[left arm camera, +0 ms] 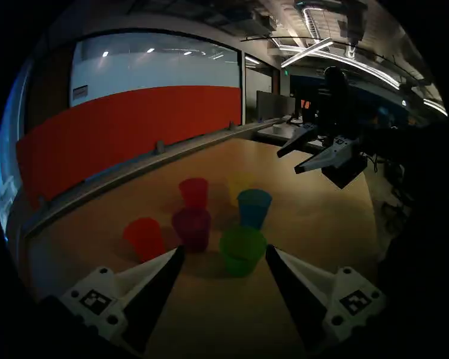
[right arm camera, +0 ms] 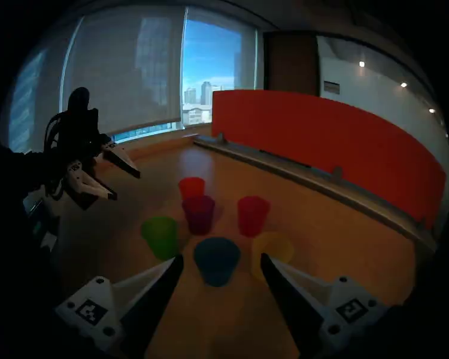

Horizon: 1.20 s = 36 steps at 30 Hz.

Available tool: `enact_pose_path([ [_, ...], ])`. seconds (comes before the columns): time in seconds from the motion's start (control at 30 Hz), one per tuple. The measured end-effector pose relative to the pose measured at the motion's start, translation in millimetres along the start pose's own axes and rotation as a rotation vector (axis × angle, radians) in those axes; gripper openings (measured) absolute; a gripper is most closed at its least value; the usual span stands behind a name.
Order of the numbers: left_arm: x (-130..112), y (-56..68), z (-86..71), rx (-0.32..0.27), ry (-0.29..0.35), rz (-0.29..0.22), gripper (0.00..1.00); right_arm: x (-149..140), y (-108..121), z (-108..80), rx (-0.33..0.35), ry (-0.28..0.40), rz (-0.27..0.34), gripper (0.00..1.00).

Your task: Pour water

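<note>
Left gripper view: L gripper (left arm camera: 223, 248) at 6 o'clock, its 2 fingers spread wide apart, gripping nothing, raised over a wooden table (left arm camera: 320, 227). 6 plastic cups stand upright in a tight cluster at mid-frame. The purple cup (left arm camera: 191, 227) is at the cluster's centre. From it, the orange cup (left arm camera: 144, 237) is at 8 o'clock, the pink cup (left arm camera: 193, 191) at 12, the blue cup (left arm camera: 254, 206) at 2, the green cup (left arm camera: 242, 248) at 4 and the yellow cup (left arm camera: 241, 184) at 1, behind the blue. Green is nearest, seen btwn the fingertips but apart from them. Can't tell what's inside any cup. A red panel (left arm camera: 134, 131) runs along the table's far edge at 10 o'clock.

Right gripper view: R gripper (right arm camera: 221, 257) at 6 o'clock, fingers also wide apart, gripping nothing. Here the blue cup is nearest, seen btwn the tips w/o contact. L gripper shows at 9 o'clock, held up off the table, well apart from the cups. A bright window (right arm camera: 206, 78) is at 12.
</note>
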<state>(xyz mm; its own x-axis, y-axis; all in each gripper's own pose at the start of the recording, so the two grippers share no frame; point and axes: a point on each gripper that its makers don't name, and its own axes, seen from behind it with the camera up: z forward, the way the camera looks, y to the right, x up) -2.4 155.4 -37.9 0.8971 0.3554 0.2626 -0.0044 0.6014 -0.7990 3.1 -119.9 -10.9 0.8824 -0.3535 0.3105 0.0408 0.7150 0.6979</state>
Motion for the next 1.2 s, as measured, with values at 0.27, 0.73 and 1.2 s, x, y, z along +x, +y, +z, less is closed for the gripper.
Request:
enact_pose_path([
  [0.27,-20.1,1.1,9.2,-0.01,-0.042,-0.002,1.0,-10.5,0.5,11.9,0.004,-0.024,0.007,1.0],
  [0.73,-42.0,9.1,24.0,-0.061,-0.09,0.001,1.0,-20.7,1.9,29.2,0.007,-0.051,0.002,1.0],
  [1.2,-55.2,24.4,51.3,-0.098,-0.13,0.04,1.0,-31.0,2.0,43.4,0.012,-0.071,-0.011,0.99],
])
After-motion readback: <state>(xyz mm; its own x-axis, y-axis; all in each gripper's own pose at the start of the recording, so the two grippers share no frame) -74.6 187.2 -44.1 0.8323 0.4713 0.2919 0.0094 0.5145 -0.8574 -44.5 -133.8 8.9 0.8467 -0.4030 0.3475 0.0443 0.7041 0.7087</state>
